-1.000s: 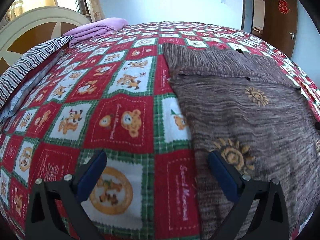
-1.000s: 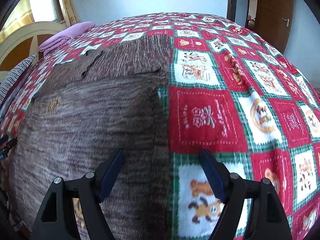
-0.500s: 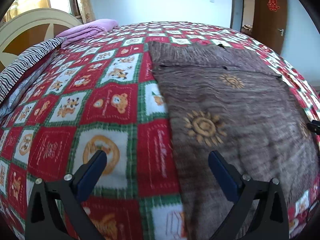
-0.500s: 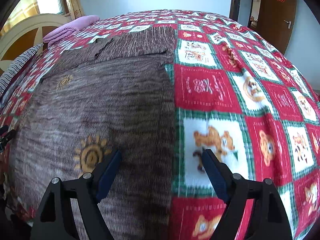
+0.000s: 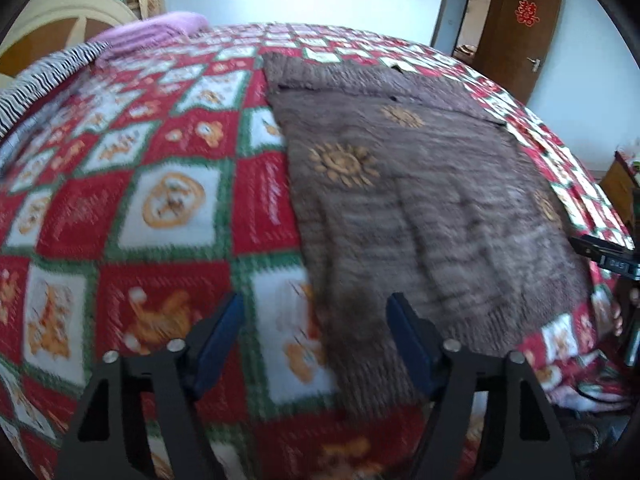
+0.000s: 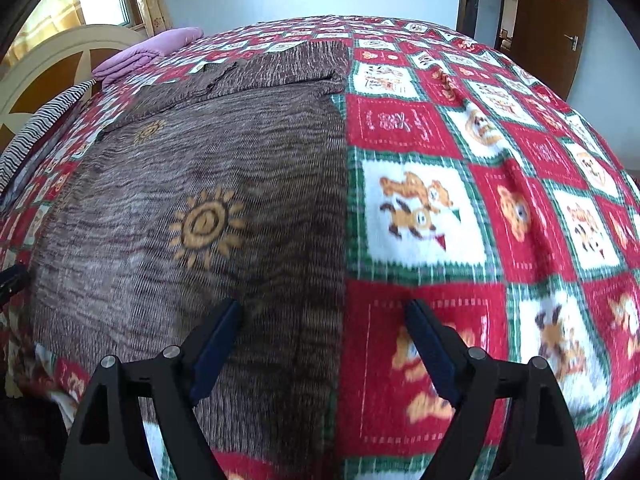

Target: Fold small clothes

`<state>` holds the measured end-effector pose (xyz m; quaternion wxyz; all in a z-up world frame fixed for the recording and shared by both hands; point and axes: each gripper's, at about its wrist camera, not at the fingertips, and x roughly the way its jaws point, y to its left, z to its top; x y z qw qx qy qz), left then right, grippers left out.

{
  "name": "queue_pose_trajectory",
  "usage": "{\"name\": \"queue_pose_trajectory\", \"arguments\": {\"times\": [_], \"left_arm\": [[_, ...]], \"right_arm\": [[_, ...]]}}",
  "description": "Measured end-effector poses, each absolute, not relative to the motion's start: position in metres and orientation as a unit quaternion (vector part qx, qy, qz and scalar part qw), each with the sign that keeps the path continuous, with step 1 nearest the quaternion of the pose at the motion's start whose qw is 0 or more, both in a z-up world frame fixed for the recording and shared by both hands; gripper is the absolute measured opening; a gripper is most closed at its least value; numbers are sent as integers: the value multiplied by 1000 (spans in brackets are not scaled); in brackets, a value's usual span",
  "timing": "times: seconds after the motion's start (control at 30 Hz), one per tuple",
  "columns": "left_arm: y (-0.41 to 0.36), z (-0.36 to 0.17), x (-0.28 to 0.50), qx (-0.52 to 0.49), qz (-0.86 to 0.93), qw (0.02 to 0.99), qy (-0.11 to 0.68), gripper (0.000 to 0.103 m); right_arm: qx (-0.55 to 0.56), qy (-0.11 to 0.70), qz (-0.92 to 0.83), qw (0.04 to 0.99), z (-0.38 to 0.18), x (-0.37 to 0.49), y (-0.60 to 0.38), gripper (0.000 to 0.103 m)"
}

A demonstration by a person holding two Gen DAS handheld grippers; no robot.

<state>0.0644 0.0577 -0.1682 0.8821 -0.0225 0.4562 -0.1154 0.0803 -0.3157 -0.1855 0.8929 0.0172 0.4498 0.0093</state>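
Observation:
A brown knit garment with orange sun motifs [image 5: 420,200] lies flat on a red, green and white patchwork blanket [image 5: 168,200]. In the right wrist view the garment [image 6: 192,208] fills the left half. My left gripper [image 5: 316,320] is open and empty above the garment's near left corner. My right gripper [image 6: 320,324] is open and empty, straddling the garment's right edge near its hem. The tip of the right gripper [image 5: 608,254] shows at the right edge of the left wrist view.
A folded purple cloth [image 6: 148,50] and a striped cloth [image 6: 44,120] lie at the far left by a cream headboard [image 6: 52,64]. A brown door [image 5: 520,36] stands at the back right. The bed's near edge drops off below the hem.
Both grippers have drawn back toward the near hem of the garment, so more of it shows. Both jaws stay open and empty.

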Motion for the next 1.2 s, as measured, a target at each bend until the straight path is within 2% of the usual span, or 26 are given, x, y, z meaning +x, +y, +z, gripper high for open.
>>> {"name": "queue_pose_trajectory", "arguments": {"times": [0.03, 0.2, 0.27, 0.33, 0.43, 0.47, 0.5, 0.57, 0.63, 0.7, 0.83, 0.87, 0.9, 0.93, 0.97, 1.0, 1.03, 1.2], "left_arm": [[57, -170, 63, -29, -120, 878, 462, 68], [51, -173, 55, -34, -125, 876, 465, 58], [50, -173, 52, -37, -128, 874, 468, 46], [48, -174, 49, -39, -136, 871, 471, 42], [46, -175, 48, -39, -142, 867, 476, 26], [46, -175, 48, -41, -144, 867, 475, 14], [47, -174, 47, -41, -150, 866, 476, 7], [49, -170, 45, -39, -148, 869, 471, 8], [51, -162, 42, -37, -149, 876, 457, 8], [53, -152, 38, -33, -152, 883, 442, 8], [52, -156, 42, -29, -152, 883, 442, 8], [53, -159, 43, -30, -152, 881, 447, 8], [53, -164, 45, -31, -150, 877, 454, 8], [52, -167, 46, -32, -150, 875, 459, 8], [52, -169, 47, -31, -149, 874, 461, 8], [52, -169, 47, -31, -148, 874, 462, 8], [53, -169, 46, -30, -148, 875, 461, 8], [53, -154, 40, -10, -146, 889, 435, 8]], "right_arm": [[17, 450, 12, 893, -187, 77, -315, 87], [17, 450, 21, 893, -191, 56, -314, 88], [23, 454, 24, 890, -192, 49, -315, 88], [30, 456, 26, 889, -192, 42, -315, 88], [26, 458, 36, 888, -193, 36, -309, 88], [24, 459, 38, 888, -193, 35, -307, 88], [23, 459, 39, 887, -193, 34, -306, 88], [28, 458, 48, 887, -192, 31, -305, 87], [35, 457, 55, 887, -190, 28, -305, 81], [39, 457, 58, 887, -190, 26, -306, 66], [44, 456, 62, 887, -190, 26, -306, 63], [41, 456, 65, 887, -189, 26, -305, 54], [42, 456, 70, 886, -189, 26, -305, 38], [44, 458, 71, 885, -189, 26, -305, 29], [47, 459, 73, 884, -189, 26, -306, 28], [50, 460, 76, 883, -189, 26, -307, 23], [53, 460, 80, 883, -188, 26, -309, 8], [87, 428, 108, 893, -166, 15, -320, 6]]}}
